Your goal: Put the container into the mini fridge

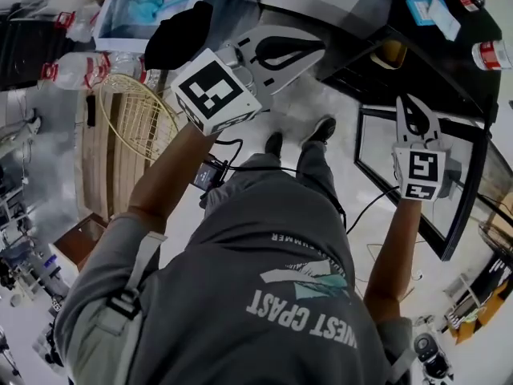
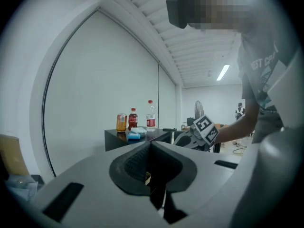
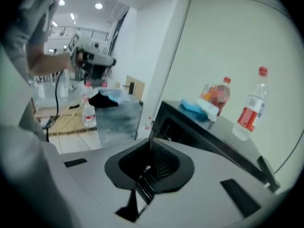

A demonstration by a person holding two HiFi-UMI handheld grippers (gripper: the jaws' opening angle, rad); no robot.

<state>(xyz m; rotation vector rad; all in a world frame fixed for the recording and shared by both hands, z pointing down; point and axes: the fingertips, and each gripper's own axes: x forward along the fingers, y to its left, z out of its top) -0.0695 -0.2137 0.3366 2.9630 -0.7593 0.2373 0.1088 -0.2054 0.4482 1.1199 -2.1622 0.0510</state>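
Note:
The black mini fridge (image 1: 401, 79) stands at the upper right, its glass-paned door (image 1: 471, 199) swung open toward me. In the left gripper view the fridge (image 2: 116, 139) is ahead; in the right gripper view the fridge (image 3: 190, 129) is close. A clear box (image 1: 152, 6) with blue contents lies at the far upper left, away from both grippers. My left gripper (image 1: 319, 50) is raised in mid-air, jaws together and empty (image 2: 151, 144). My right gripper (image 1: 409, 99) hovers over the open door, jaws together (image 3: 151, 139) with nothing between them.
Bottles (image 2: 150, 115) and a blue cloth (image 2: 136, 134) sit on top of the fridge. A wooden slatted stand (image 1: 108, 147) with a wire basket (image 1: 144, 115) is at the left, with plastic bottles (image 1: 80, 70) beside it. Cables (image 1: 240, 163) trail on the floor by the person's feet.

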